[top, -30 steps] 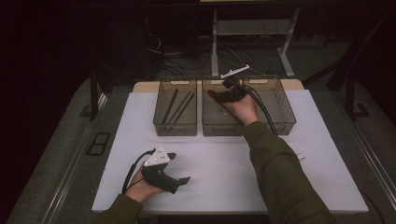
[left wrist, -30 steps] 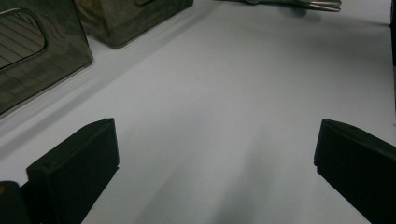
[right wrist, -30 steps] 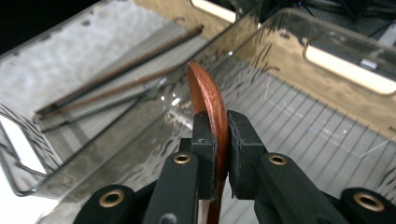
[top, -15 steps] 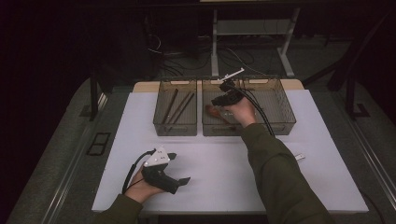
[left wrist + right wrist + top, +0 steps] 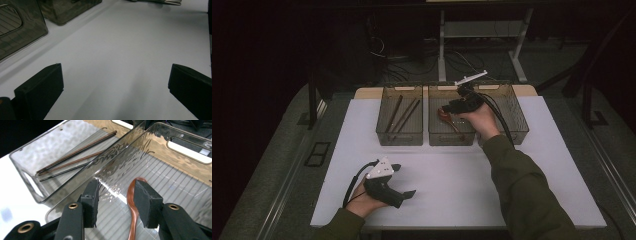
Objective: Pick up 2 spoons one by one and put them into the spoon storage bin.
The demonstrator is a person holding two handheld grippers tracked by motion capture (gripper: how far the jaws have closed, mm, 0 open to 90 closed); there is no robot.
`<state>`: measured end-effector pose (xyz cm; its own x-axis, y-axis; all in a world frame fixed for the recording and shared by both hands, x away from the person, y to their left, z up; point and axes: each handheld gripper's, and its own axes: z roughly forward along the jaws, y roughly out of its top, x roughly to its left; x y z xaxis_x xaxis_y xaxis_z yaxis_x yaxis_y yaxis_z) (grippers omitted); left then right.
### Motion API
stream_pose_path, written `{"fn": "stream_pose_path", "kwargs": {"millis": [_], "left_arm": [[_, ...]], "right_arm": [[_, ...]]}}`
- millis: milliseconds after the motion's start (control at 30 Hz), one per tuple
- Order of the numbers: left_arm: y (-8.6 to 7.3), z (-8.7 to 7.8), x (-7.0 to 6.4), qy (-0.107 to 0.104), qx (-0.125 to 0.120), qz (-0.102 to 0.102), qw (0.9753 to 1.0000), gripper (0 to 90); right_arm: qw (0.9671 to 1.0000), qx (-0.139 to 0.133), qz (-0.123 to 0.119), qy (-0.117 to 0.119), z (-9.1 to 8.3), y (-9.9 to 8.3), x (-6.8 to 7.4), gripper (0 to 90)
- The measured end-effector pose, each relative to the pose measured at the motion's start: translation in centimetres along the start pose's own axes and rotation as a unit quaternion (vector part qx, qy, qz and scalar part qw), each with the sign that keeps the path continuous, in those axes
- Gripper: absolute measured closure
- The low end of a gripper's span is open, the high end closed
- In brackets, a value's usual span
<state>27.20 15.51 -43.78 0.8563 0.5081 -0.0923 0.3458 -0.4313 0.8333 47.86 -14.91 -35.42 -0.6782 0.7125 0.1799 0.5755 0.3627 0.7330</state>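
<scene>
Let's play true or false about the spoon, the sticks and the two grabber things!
1. The brown spoon lies in the middle bin. True.
2. The chopsticks lie in the same bin as the spoon. False: they lie in the left bin next to it.
3. The right gripper is shut tight on the spoon. False: its jaws stand apart, and the spoon lies on the bin floor beside one jaw.
4. The left gripper is open over the bare white tabletop. True.
5. The left gripper is reaching into a bin. False: it rests near the table's front edge, away from the bins.
</scene>
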Motion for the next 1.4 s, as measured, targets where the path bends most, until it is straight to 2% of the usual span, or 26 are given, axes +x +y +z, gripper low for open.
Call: {"fn": "stream_pose_path", "kwargs": {"millis": [233,300,500,733,867,1267,1400], "left_arm": [[0.0,0.0,0.0,0.001,0.001,-0.003,1.0000,0.0],[0.0,0.0,0.0,0.000,0.001,-0.003,1.0000,0.0],[0.0,0.0,0.0,-0.002,0.003,-0.002,1.0000,0.0],[0.0,0.0,-0.1,-0.003,0.003,-0.001,1.0000,0.0],[0.0,0.1,-0.1,-0.003,0.004,-0.001,1.0000,0.0],[-0.1,0.1,-0.2,-0.002,0.005,-0.003,1.0000,0.0],[-0.1,0.1,-0.2,-0.002,0.004,-0.003,1.0000,0.0]], "right_arm": [[0.9997,-0.013,-0.016,0.009,-2.8,-1.4,0.4,54.5],[0.9998,-0.009,-0.016,0.008,-3.6,-1.9,0.5,55.9],[0.9995,-0.008,-0.028,0.012,-5.8,-3.7,0.6,66.5],[0.9987,-0.017,-0.046,0.016,-8.7,-6.7,0.7,83.4],[0.9985,-0.020,-0.047,0.019,-10.0,-8.3,0.4,88.0],[0.9982,-0.012,-0.058,0.014,-12.4,-12.3,-0.4,89.0],[0.9989,-0.003,-0.046,0.004,-12.9,-13.8,-1.1,89.0]]}}
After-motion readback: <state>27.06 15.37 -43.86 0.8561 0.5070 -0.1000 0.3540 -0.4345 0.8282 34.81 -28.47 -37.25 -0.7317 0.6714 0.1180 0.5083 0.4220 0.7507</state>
